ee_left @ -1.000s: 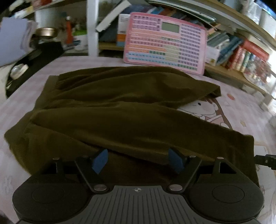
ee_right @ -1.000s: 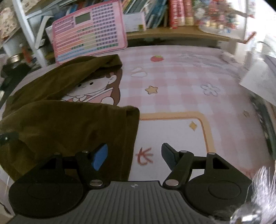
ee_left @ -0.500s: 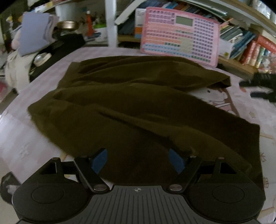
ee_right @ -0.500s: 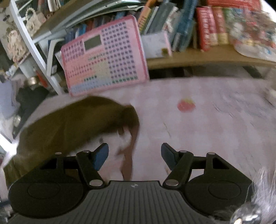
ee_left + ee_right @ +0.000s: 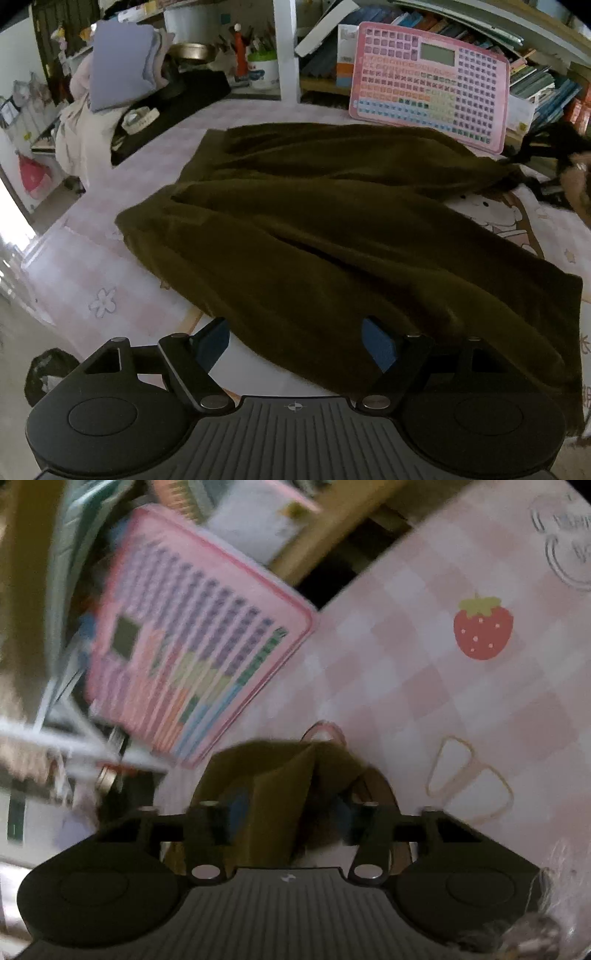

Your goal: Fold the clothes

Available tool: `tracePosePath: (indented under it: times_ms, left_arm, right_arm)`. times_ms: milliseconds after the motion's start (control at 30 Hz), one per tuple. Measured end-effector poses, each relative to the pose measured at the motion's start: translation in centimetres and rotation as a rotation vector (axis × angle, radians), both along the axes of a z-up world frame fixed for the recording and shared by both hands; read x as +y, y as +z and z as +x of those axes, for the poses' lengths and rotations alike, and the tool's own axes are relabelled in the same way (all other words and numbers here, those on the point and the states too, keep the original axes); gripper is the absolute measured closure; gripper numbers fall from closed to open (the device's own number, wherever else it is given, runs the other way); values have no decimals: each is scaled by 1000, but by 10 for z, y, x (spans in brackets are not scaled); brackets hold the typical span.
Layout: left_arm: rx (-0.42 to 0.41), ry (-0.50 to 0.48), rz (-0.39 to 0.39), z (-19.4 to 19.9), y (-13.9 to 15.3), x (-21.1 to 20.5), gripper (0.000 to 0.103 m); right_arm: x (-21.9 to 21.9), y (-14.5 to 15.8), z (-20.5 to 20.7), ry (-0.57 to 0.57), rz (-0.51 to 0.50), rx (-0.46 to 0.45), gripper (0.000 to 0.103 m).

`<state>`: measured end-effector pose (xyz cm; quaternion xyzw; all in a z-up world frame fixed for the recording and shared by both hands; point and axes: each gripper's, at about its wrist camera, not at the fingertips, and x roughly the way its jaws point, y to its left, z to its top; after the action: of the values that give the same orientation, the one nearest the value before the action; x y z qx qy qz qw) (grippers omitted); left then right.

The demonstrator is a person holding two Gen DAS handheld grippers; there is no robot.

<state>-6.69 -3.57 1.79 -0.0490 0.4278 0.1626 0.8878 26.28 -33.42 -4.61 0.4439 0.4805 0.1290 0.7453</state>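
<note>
1. Swinging in since a second ago, the right gripper is now rolled sideways, jaws closing around the garment's far corner at 2 o'clock.
2. The olive garment looks soft and velvety, rumpled across the pink checkered bench.
3. The left gripper hovers tilted down over the near hem at 6 o'clock, spread wide, holding nothing.

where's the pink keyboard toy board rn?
The pink plastic keyboard toy board leans upright against the bookshelf at the table's far edge, upper right in the left wrist view, just behind the olive-brown garment.
</note>
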Motion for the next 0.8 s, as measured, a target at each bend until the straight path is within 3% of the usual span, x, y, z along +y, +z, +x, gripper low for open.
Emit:
tracePosePath:
  times_ms: [33, 67, 200, 233, 267, 300, 400, 467, 533, 600, 800]
  left_arm:
    - [0, -4, 4, 0, 0, -1, 22]
    - [-1, -8, 8, 0, 0, -2, 22]
    - [9, -17, 11, 2, -2, -4, 22]
    - [7, -18, 11, 2, -2, -4, 22]
    - [5, -19, 10, 2, -2, -4, 22]
    - [3, -20, 9, 2, -2, -4, 22]
    - [0, -25, 5, 4, -2, -5, 22]
    - [2, -37, 5, 4, -2, -7, 22]
    - [6, -50, 6, 5, -3, -10, 22]
    - [10, -54, 8, 6, -3, -11, 22]
    - [2, -59, 14, 3, -1, -14, 21]
  right_arm:
    - [3, 6, 7, 3, -12, -22, 97]
    - [8, 26, 8, 35, -36, -123, 97]
    - [27, 114, -21, 223, -71, -626, 97]
    - [29, 126, -34, 264, -75, -709, 97]
    - [32, 128, -43, 284, -115, -724, 97]
    - [34, 126, -51, 296, -166, -719, 97]
    - [31, 79, -46, 255, -368, -442, 97]
    - [21, 47, -40, 239, -393, -304, 93]
    - [12, 35, -41, 227, -376, -270, 85]
    - [4, 27, -43, 210, -351, -253, 61]
    - [-11, 17, -40, 100, -180, -197, 61]
